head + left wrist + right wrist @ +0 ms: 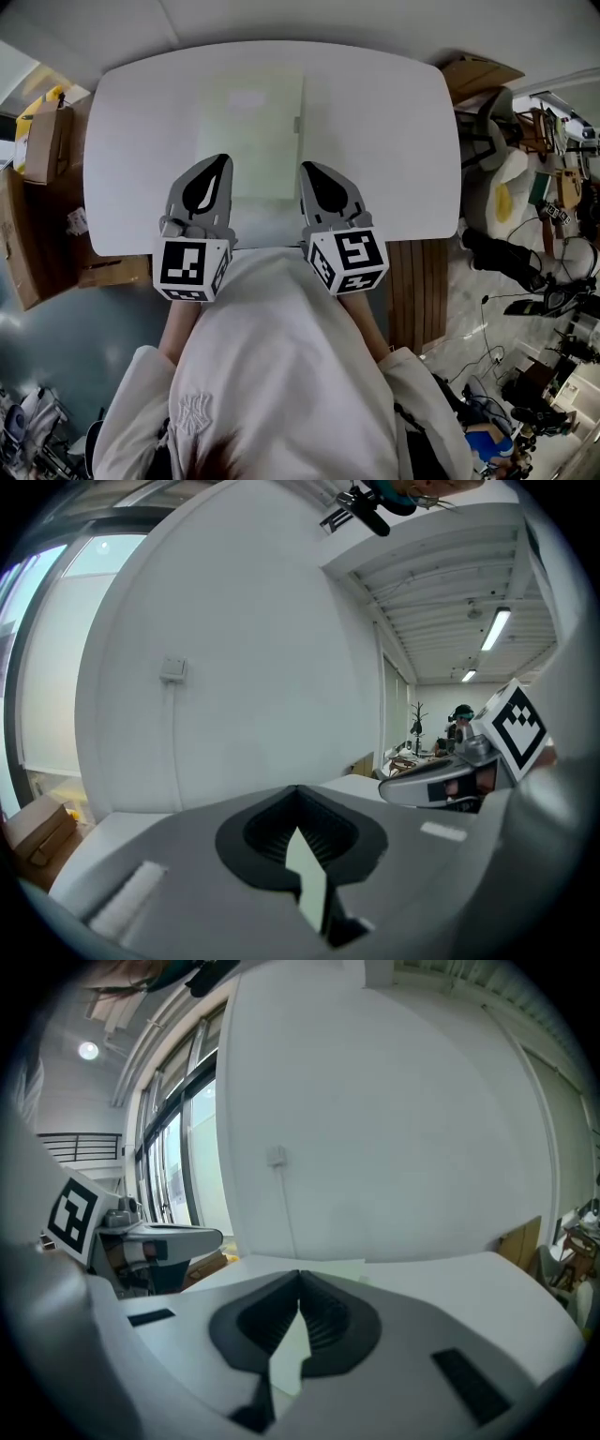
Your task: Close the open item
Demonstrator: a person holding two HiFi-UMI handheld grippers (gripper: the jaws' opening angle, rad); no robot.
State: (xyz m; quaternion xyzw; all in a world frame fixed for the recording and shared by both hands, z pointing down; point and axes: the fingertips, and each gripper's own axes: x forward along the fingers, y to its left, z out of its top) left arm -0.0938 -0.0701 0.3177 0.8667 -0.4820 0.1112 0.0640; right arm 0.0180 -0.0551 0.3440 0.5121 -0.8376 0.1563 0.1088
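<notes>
A flat pale green case (248, 131) lies on the white table (375, 141), its lid down and a small clasp (296, 124) on its right edge. My left gripper (223, 160) hovers over the case's near left corner, jaws shut and empty. My right gripper (304, 169) hangs beside the case's near right corner, also shut with nothing held. In the left gripper view the left gripper's (298, 791) jaws meet at the tip and the right gripper (450, 782) shows beside it. In the right gripper view the right gripper's (300, 1277) tips touch, with the case (342, 1266) just beyond.
Cardboard boxes (37, 150) stand at the table's left. A wooden slatted stand (417, 286) sits by the near right corner, with cluttered gear (534, 187) on the floor further right. A white wall (244, 667) rises behind the table. The person's torso fills the near side.
</notes>
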